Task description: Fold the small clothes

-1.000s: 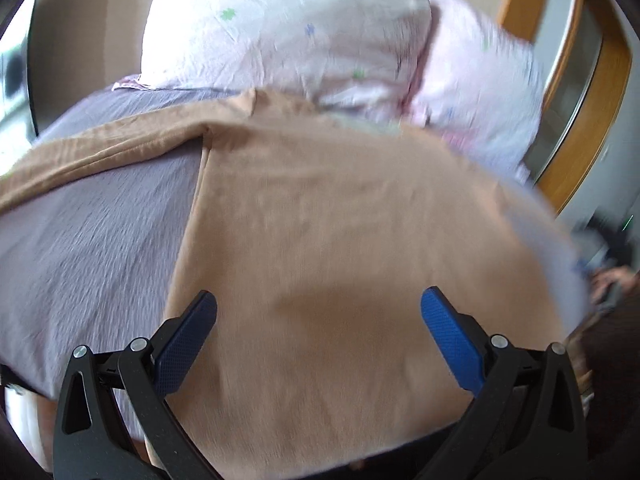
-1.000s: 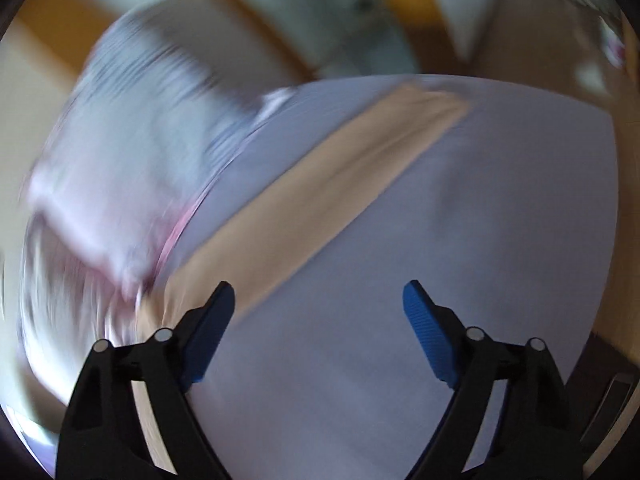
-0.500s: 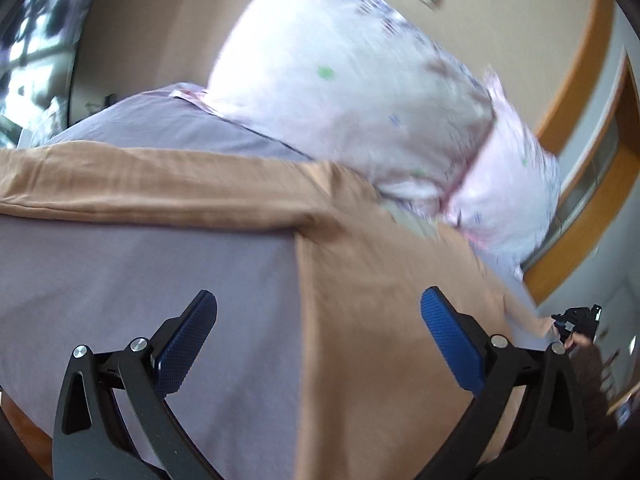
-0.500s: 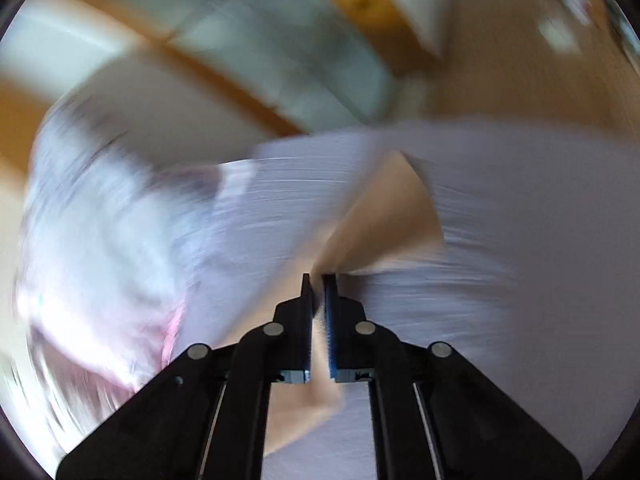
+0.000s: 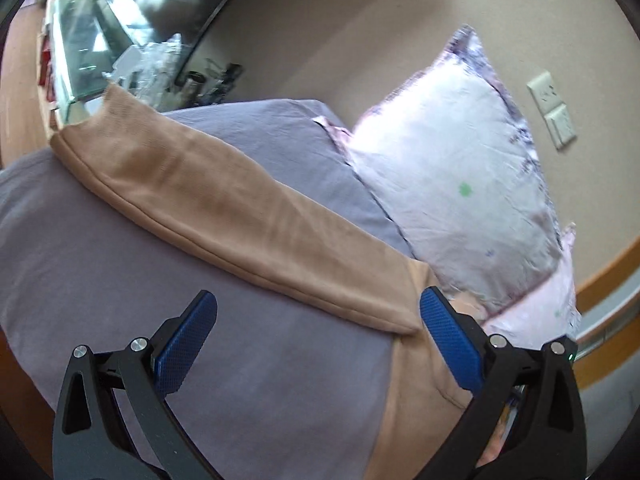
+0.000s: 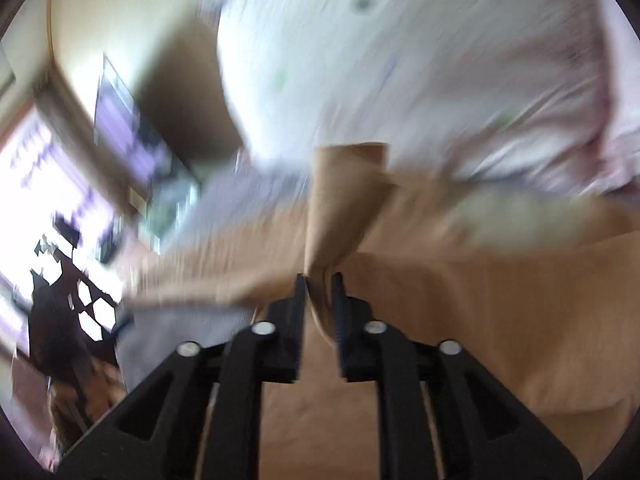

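Observation:
A tan long-sleeved garment lies on a grey-purple bed sheet [image 5: 280, 380]. In the left wrist view one sleeve [image 5: 224, 216] stretches flat from the lower right to the upper left. My left gripper [image 5: 316, 320] is open and empty, just above the sheet beside the sleeve's base. In the blurred right wrist view my right gripper [image 6: 320, 284] is shut on a fold of the tan garment [image 6: 344, 208], the other sleeve, lifted over the garment's body [image 6: 500, 320].
Two pale floral pillows [image 5: 460, 184] stand against the beige wall behind the garment; they also fill the top of the right wrist view [image 6: 400, 60]. A glass-topped stand [image 5: 88, 52] with clutter is beyond the bed's far left corner. A wall switch [image 5: 554, 114] is at right.
My right gripper closed on the tan sleeve and has swung it over toward the pillows and the garment's body. My left gripper has moved left from the body to the other sleeve, staying open.

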Demonstrator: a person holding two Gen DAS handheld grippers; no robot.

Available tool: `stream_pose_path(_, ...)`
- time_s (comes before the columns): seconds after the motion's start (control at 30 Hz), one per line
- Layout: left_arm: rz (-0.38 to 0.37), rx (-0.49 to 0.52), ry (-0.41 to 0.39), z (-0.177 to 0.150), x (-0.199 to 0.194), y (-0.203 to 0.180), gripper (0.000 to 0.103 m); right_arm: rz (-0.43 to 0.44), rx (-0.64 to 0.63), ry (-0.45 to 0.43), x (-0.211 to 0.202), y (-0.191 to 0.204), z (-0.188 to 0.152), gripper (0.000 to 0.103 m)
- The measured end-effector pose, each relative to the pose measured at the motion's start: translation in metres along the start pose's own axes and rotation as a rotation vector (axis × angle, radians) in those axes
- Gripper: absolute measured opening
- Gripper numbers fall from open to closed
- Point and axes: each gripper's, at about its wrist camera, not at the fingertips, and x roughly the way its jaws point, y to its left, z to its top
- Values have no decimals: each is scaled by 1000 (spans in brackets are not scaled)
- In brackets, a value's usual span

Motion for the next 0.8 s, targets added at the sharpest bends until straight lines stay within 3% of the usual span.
stream_pose_path(0.07,33,-21,-5,7,-1,10,100,27,12,-26,-9,0,-7,45)
stream_pose_path(0.13,52,-46,-6,12,-1,20,95,5,34,-114,-38,-8,-13,72)
stream_pose_path(0.17,66,-71,-3,15,0,26,91,-2,43,-145,-51,-10,-21,74)
stream_pose_path(0.3,95,-208,7,24,6,54,79,-43,88,-229,-99,-43,-36,81)
stream_pose_path(0.43,77,-311,-22,32,4,71,70,-45,135,-249,-122,-66,-50,83)
stream_pose_path(0.53,96,-375,-29,40,2,84,55,-21,167,-258,-126,-80,-62,85)
stream_pose_path(0.6,112,-406,-37,43,2,90,40,-9,174,-256,-126,-87,-68,85)
stream_pose_path(0.7,238,-330,-36,51,8,85,11,7,180,-256,-135,-98,-78,85)
stream_pose_path(0.8,337,-194,-48,62,11,52,5,8,183,-279,-149,-107,-85,85)
